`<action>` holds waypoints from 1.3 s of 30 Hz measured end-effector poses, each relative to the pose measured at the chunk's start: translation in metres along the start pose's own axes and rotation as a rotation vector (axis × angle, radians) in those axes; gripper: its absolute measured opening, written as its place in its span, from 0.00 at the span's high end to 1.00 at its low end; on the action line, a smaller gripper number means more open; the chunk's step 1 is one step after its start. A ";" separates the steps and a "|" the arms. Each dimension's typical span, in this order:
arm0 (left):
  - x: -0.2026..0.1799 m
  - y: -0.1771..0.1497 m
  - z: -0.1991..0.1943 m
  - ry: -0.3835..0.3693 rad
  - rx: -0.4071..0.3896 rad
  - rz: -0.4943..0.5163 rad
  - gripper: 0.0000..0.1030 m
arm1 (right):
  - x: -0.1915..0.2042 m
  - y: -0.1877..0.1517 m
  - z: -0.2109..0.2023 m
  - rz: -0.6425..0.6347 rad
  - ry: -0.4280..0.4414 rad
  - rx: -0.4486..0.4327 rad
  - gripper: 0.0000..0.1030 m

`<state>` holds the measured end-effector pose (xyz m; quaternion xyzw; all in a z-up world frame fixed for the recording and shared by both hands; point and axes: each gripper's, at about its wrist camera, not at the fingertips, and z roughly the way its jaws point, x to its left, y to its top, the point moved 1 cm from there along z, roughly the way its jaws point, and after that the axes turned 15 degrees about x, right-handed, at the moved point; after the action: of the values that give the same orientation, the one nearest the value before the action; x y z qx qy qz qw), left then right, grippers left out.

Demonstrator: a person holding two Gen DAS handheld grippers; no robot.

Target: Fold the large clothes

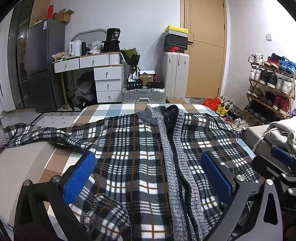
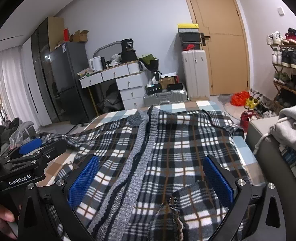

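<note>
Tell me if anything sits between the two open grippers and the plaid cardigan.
Nothing visible does. The left gripper and right gripper both hover open directly over the black, white and brown plaid fleece cardigan, spread front-up on the checked bed.

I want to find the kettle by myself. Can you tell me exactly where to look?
Start at the tall dark fridge on the left. Right beside it stands a white desk with drawers, its top crowded with things. The kettle sits at the left end of that desktop: it is the only plain white jug with a handle, next to a slim black bottle.
</note>
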<state>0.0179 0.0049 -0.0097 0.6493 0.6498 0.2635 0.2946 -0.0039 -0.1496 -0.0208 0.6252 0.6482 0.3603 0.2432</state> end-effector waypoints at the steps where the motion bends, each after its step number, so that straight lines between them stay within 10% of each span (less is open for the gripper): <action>1: 0.000 0.000 0.000 0.000 0.002 0.002 0.01 | 0.000 0.000 0.000 -0.001 -0.003 -0.002 0.00; 15: 0.003 -0.003 0.008 -0.008 0.045 0.013 0.01 | -0.056 0.039 -0.016 0.186 0.116 -0.031 0.00; 18: 0.003 -0.005 0.015 -0.027 0.090 0.041 0.01 | -0.087 0.099 -0.025 0.151 -0.039 0.034 0.00; 22: 0.005 -0.005 0.020 -0.044 0.129 0.058 0.01 | -0.110 0.175 0.017 -0.151 -0.483 0.323 0.00; 25: 0.006 -0.004 0.022 -0.046 0.139 0.061 0.01 | -0.137 0.182 0.085 -0.283 -0.633 0.612 0.00; 29: 0.005 -0.002 0.025 -0.034 0.139 0.077 0.01 | -0.165 0.166 0.165 -0.333 -0.664 0.861 0.09; 39: 0.013 0.001 0.037 -0.023 0.190 0.087 0.01 | -0.187 0.151 0.260 -0.351 -0.606 1.027 0.44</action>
<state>0.0457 0.0166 -0.0353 0.7050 0.6394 0.2059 0.2273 0.3101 -0.2973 -0.0911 0.6208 0.7342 -0.2363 0.1404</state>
